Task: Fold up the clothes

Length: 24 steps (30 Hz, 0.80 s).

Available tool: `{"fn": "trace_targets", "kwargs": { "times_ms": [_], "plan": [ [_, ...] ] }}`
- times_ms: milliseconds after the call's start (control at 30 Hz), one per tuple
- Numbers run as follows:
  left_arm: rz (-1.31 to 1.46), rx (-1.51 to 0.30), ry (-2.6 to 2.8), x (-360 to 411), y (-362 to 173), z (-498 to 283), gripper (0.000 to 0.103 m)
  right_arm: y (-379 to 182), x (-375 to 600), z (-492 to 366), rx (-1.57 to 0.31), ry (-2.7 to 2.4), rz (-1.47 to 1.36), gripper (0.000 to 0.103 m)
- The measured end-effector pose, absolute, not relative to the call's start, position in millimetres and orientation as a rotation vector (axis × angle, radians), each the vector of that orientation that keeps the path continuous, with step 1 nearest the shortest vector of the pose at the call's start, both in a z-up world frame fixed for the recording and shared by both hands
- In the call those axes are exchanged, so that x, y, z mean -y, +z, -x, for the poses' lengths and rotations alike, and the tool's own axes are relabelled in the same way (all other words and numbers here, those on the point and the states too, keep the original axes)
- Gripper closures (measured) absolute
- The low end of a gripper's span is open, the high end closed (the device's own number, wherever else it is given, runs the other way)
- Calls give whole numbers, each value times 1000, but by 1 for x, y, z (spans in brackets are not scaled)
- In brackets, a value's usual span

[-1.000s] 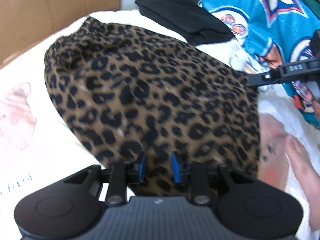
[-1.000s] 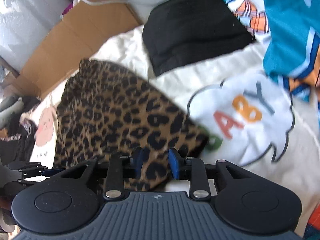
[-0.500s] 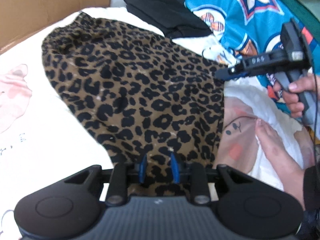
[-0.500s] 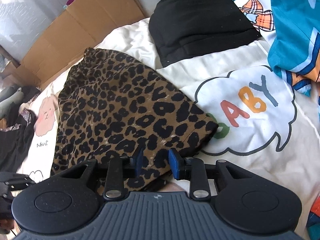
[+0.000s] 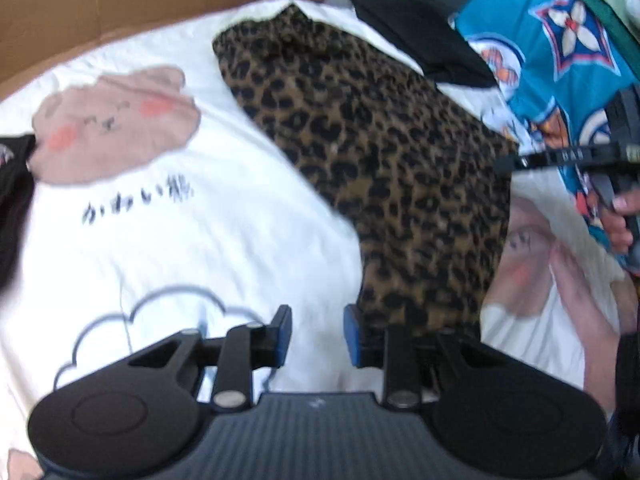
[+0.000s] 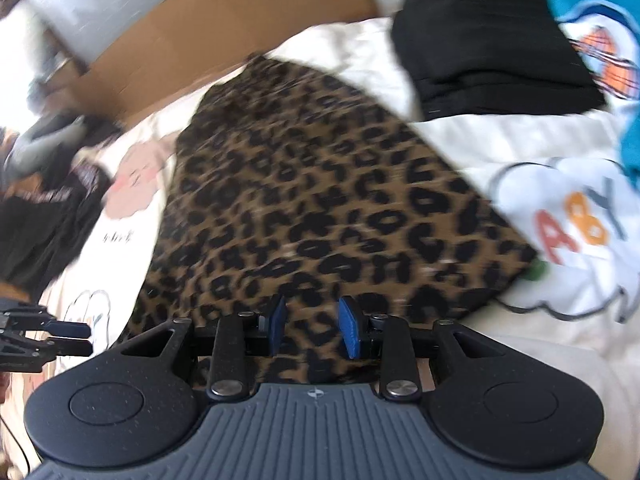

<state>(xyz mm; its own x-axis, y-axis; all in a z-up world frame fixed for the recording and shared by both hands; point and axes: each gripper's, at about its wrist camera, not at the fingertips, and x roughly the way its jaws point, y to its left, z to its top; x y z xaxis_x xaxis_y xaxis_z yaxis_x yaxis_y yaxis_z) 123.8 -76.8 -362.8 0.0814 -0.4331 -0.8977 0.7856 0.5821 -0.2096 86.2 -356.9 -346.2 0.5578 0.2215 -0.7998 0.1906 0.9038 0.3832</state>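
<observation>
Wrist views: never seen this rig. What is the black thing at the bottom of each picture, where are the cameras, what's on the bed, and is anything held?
There is no robot here. A person holds a two-finger gripper in each hand, and each gripper carries a fisheye camera looking forward along its fingers. The black shape at the bottom of each picture is that gripper's own body, with blue pads at the fingertips.

The left gripper hangs over the white printed sheet, open and empty. The right gripper is over the near edge of the leopard-print garment, also open; it grips nothing. In the left view the right gripper shows from the side, in a hand.

The leopard-print garment lies flat on the sheet. Beyond it lie folded black clothes and a teal patterned cloth, with cardboard behind.
</observation>
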Motion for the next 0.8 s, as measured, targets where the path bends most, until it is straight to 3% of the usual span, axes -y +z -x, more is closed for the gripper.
{"fn": "trace_targets", "kwargs": {
  "times_ms": [100,800],
  "plan": [
    [-426,-1176,-979,75,-373,-115,61,-348,345,-92,-1007,48,-447,65],
    [-424,-1035,-1115,72,-397,-103,55,-353,311,-101,-1079,149,-384,64]
  ]
}}
